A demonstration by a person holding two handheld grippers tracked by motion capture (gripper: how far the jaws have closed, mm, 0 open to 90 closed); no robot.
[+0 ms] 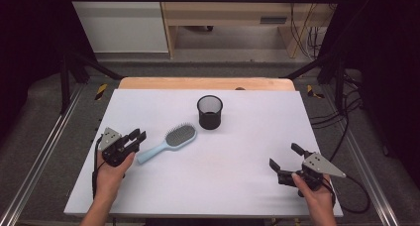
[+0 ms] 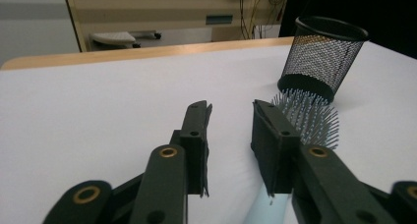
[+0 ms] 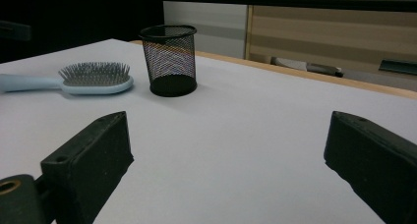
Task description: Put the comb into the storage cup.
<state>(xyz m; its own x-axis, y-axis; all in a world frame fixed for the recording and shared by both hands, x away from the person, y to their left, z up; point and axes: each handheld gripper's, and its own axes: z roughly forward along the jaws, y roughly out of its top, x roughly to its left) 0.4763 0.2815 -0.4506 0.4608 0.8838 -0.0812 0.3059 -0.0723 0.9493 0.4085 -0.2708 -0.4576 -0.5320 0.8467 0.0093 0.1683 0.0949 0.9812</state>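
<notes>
Left tool (image 1: 140, 137) stood narrowly spread beside the pale-blue plastic hairbrush (image 1: 168, 142), ungrasped, lying short of the black mesh cup (image 1: 210, 112).

I see my two black grippers, left gripper (image 1: 140, 137) and right gripper (image 1: 286, 156), each with a grey three-cornered plate, brass-ringed pivots, a black trailing cable and bare forearms.
</notes>
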